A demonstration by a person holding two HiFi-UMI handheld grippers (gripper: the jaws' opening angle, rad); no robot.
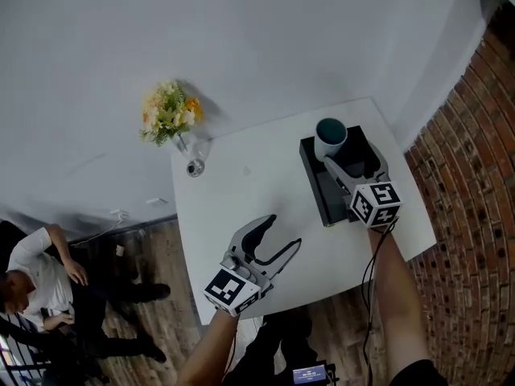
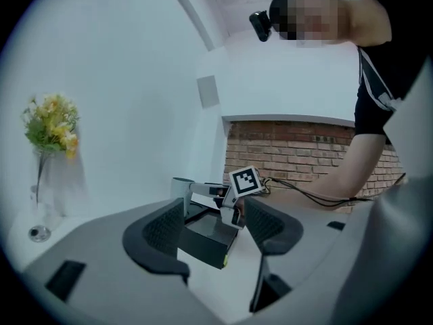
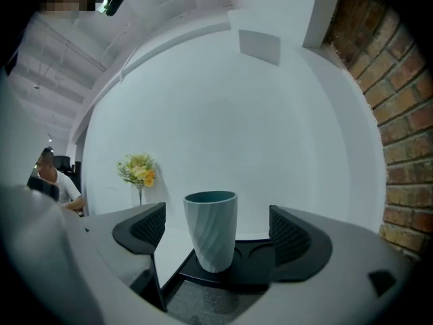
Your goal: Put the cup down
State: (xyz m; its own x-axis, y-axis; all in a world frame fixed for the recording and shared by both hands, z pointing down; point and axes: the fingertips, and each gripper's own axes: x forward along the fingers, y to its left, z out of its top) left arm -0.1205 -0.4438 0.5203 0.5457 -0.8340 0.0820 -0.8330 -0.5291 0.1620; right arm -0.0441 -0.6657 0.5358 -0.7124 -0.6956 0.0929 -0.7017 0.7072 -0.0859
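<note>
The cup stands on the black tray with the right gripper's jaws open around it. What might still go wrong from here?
1. The right gripper has its jaws open on either side of the cup, not touching it; a skewed pull-back might clip it.
2. The cup is tall and narrows toward its base, so a nudge could tip it off the black tray onto the table.

A: Setting?

B: Office or studio-type room, sparsely fitted.

A: Evidence?

B: Plain white worktop [image 1: 241, 207] against a bare white wall [image 1: 257, 30]. Exposed brick wall [image 1: 475, 183] on one side. Wood-plank floor [image 1: 157, 244]. Vase of yellow flowers [image 1: 170, 117] at the worktop's corner. One person [image 1: 40, 276] seated off to the side.
</note>
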